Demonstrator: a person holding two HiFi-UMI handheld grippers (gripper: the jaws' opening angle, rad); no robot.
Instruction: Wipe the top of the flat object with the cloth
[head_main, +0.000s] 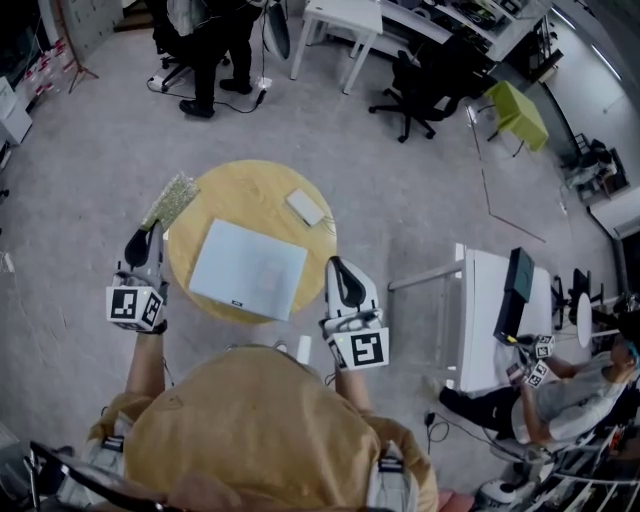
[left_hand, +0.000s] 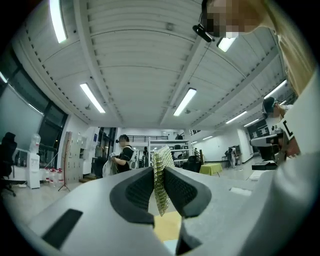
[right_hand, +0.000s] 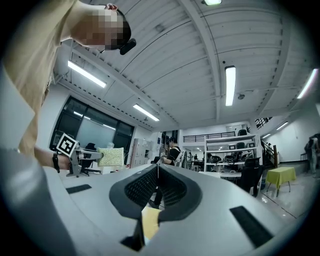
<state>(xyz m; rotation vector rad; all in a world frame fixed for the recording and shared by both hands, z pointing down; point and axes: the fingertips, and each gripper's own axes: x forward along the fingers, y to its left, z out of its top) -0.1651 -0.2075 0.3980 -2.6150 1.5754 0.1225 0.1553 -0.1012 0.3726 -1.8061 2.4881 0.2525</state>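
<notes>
A pale grey flat object (head_main: 248, 269) lies on the round yellow table (head_main: 258, 188). My left gripper (head_main: 152, 230) is at the table's left edge, shut on a greenish waffle cloth (head_main: 172, 200) that sticks out past its tips. In the left gripper view the cloth (left_hand: 161, 181) hangs pinched between the jaws. My right gripper (head_main: 336, 266) is at the table's right edge, jaws shut with nothing between them; the right gripper view shows its tips (right_hand: 157, 170) touching. That view also catches the cloth (right_hand: 111, 156) at the left.
A small white box (head_main: 305, 207) lies on the table's far right part. A white desk (head_main: 490, 320) stands to the right with a seated person (head_main: 550, 400) beside it. Office chairs (head_main: 420, 90) and a standing person (head_main: 205, 50) are farther off.
</notes>
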